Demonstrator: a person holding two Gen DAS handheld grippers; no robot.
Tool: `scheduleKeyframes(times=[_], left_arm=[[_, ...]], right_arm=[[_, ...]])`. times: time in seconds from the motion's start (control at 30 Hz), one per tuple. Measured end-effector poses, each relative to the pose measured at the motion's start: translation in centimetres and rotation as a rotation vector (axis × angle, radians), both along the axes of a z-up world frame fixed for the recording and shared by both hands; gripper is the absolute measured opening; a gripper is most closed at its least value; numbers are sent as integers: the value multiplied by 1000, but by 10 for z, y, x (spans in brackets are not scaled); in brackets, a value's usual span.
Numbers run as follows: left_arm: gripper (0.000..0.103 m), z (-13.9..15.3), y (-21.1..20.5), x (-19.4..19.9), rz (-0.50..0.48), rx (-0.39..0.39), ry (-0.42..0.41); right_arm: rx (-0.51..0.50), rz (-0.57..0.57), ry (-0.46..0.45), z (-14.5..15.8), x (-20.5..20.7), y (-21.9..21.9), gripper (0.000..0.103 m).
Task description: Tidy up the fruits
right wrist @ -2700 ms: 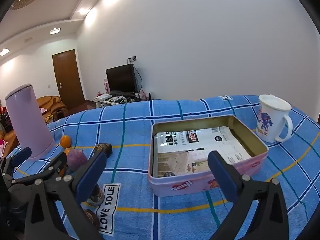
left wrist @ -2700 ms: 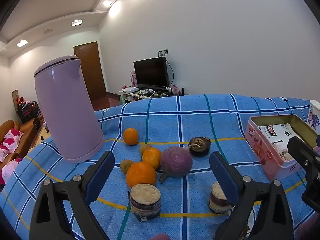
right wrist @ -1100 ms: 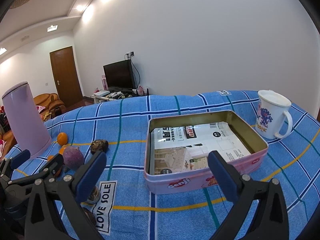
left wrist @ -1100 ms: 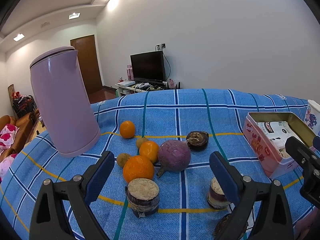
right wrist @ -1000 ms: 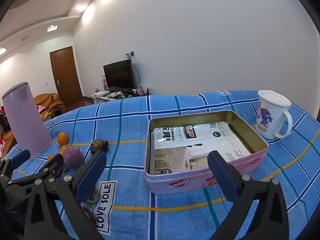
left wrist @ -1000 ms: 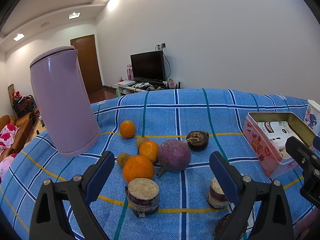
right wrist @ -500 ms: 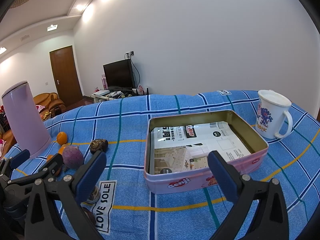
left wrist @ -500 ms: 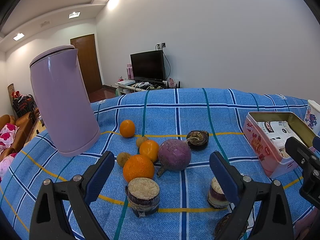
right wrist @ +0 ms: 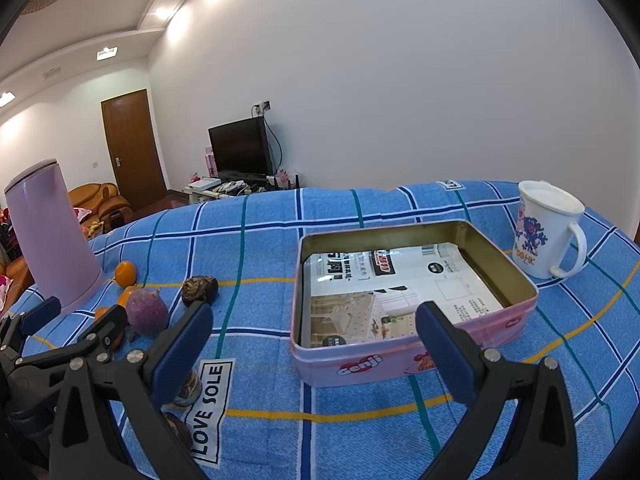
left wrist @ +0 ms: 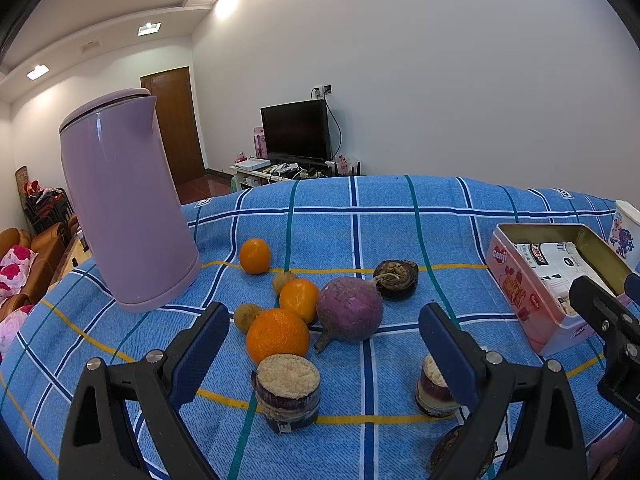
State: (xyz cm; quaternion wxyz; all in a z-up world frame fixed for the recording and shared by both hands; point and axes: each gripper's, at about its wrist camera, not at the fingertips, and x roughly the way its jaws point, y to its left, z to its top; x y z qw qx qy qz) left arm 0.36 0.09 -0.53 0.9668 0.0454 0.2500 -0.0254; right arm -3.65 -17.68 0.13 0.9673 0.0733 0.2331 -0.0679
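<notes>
Ahead of the gripper, a plain white wall (left wrist: 460, 80) backs a black television (left wrist: 295, 131) on a low stand (left wrist: 276, 170), with a brown door (left wrist: 176, 124) further left under recessed ceiling lights (left wrist: 149, 29).

Recessed ceiling lights (left wrist: 149, 29) are casting bright, even light and a glare patch on the white wall (right wrist: 360, 80). Shadows are lying soft. Fisheye distortion is bending the edges, dark vignetting is filling the corners, and focus is staying sharp throughout.

cloth (left wrist: 400, 220): blue plaid | kettle (left wrist: 124, 208): lilac | tin (right wrist: 400, 356): pink | oranges (left wrist: 277, 336): orange
</notes>
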Motion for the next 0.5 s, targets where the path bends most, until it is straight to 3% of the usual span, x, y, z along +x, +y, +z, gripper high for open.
scheduleKeyframes(times=[0.43, 0.5], left_arm=[[97, -1, 6, -1, 4, 22, 2], [97, 3, 13, 1, 20, 35, -6]], right_arm=[[-12, 47, 25, 1, 1, 5, 103], [0, 67, 29, 1, 1, 5, 98]])
